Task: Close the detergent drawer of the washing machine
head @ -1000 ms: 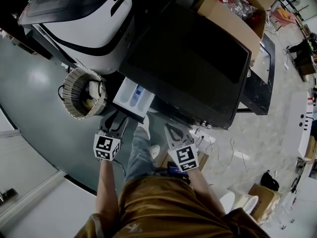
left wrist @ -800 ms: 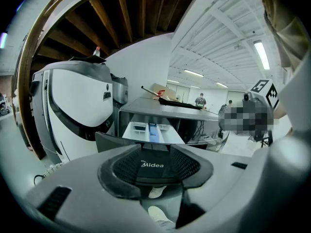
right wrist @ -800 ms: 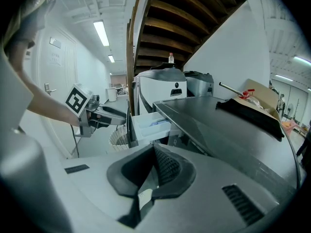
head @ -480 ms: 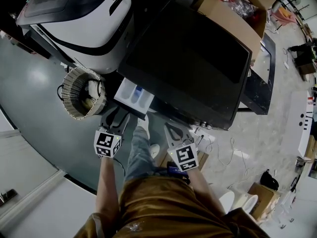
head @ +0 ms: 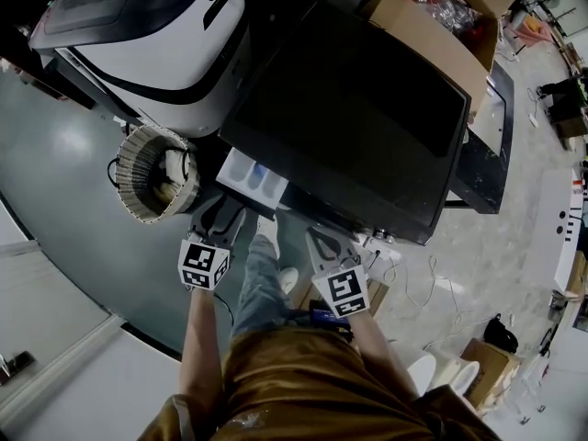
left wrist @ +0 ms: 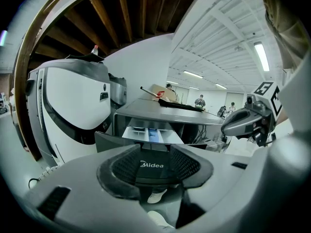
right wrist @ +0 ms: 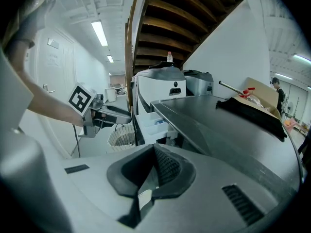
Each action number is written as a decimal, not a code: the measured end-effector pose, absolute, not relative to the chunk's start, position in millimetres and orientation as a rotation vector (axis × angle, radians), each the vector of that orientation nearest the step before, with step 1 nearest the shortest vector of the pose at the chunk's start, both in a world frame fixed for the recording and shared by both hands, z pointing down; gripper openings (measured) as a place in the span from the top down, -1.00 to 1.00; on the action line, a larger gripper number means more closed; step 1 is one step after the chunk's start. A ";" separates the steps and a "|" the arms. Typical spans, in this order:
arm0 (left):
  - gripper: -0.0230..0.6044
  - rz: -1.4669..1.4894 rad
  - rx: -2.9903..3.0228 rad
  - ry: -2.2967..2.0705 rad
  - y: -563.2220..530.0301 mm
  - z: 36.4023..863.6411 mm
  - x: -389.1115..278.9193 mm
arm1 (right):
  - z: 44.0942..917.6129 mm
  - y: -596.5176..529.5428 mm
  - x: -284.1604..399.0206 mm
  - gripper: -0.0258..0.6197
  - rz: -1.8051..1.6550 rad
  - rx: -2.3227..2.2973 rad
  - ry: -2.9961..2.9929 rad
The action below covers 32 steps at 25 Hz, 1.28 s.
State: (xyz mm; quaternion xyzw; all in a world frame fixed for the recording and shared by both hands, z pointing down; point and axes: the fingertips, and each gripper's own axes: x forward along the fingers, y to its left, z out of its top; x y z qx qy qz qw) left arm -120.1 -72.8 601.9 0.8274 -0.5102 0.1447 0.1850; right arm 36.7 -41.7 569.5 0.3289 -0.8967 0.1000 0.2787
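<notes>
At the left of the head view we see a woven basket (head: 154,175) on the floor, below a white machine (head: 156,35) that fills the upper left. Just right of the basket, the drawer (head: 248,175) sticks part-way out of the washer (head: 358,108), its white compartments showing.

Our left claw (head: 223,214) sits just below the drawer in the frame and points at it. In the left gripper view this claw is spread. The drawer's dark front panel, with its Midea logo, fills the gap between the jaws. We cannot tell whether the pads touch the panel.

Right of that, at lower centre, a leg (head: 257,283) in jeans ends in a white shoe (head: 268,232). Beyond it our right claw (head: 322,239) hangs near the washer's front, apart from the drawer. In the right gripper view its jaws are pressed together with nothing between them, and the drawer shows left of centre.

A cardboard box (head: 432,39) lies at the upper right, past the washer's dark top.
</notes>
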 end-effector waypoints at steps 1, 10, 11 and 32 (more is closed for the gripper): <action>0.31 0.408 2.332 -1.439 -74.1 601.6 -119.7 | 569.4 -42.4 35.9 0.88 0.269 0.881 -2.407; 0.31 0.406 2.330 -1.440 -84.1 600.3 -116.5 | 570.2 -50.3 36.0 0.88 0.270 0.879 -2.408; 0.31 0.406 2.331 -1.439 -85.0 600.3 -116.3 | 570.5 -50.7 36.3 0.88 0.271 0.879 -2.408; 0.31 0.401 2.343 -1.432 -112.6 599.0 -109.0 | 571.5 -59.1 38.1 0.88 0.269 0.887 -2.398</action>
